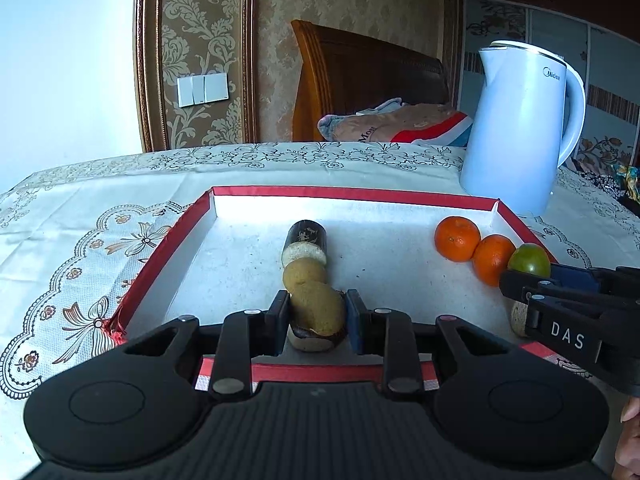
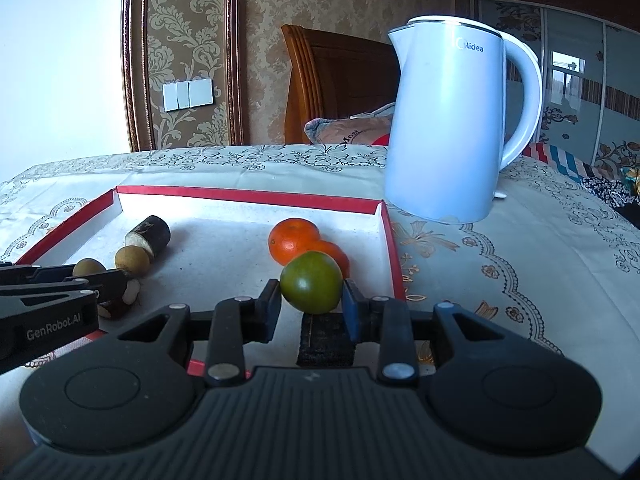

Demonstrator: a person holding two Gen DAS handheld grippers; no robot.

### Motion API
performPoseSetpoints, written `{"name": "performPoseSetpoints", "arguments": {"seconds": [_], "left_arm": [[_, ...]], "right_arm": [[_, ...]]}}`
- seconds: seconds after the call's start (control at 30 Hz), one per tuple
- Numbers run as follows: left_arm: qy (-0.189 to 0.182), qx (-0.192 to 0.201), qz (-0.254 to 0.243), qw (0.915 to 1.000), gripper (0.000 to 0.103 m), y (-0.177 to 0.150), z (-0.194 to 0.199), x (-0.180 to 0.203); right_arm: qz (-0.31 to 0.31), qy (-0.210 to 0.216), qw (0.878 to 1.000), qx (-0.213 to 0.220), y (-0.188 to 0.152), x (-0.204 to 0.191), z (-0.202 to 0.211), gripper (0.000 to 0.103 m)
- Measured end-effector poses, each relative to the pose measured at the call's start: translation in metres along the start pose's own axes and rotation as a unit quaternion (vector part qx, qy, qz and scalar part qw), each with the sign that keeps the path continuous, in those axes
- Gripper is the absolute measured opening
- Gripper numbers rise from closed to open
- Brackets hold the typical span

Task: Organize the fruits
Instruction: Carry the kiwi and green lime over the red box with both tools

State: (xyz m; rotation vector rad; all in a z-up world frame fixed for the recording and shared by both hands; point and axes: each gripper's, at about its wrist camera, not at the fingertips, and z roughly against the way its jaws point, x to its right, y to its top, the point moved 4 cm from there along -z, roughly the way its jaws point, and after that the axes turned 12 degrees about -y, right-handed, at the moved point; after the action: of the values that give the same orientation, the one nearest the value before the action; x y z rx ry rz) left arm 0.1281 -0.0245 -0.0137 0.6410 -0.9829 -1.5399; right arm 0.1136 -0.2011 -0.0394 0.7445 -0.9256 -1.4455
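Red-rimmed tray (image 1: 352, 193): left gripper (image 1: 318, 312) jaws clamp longan (image 1: 318, 308); right gripper (image 2: 311, 300) jaws clamp green citrus (image 2: 311, 282) near right rim.

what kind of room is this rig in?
Probably a home bedroom: a carved wooden headboard with a patterned pillow stands behind the lace-clothed table, against damask wallpaper; a white electric kettle sits on the table.

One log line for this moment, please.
left tool: shut on brown fruit | right tool: shut on green citrus | both in red tray
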Motion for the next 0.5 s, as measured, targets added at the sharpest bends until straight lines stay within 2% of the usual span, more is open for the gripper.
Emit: {"name": "performPoseSetpoints", "arguments": {"seconds": [0.17,0.37,0.5], "left_arm": [[0.0,0.002,-0.003,1.0,0.028,-0.0018,0.0003,0.0005],[-0.012,0.0,0.021,0.9997,0.029,-0.0011,0.0016,-0.0054],[-0.011,-0.001,0.015,0.9998,0.029,-0.0026,0.0015,-0.0038]], "right_arm": [[0.004,-0.002,1.0,0.003,-0.0011,-0.0011,0.0016,0.031],[0.0,-0.001,1.0,0.004,-0.0011,-0.0003,0.0019,0.032],[-0.001,0.0,1.0,0.005,-0.0014,0.0002,0.0026,0.032]]}}
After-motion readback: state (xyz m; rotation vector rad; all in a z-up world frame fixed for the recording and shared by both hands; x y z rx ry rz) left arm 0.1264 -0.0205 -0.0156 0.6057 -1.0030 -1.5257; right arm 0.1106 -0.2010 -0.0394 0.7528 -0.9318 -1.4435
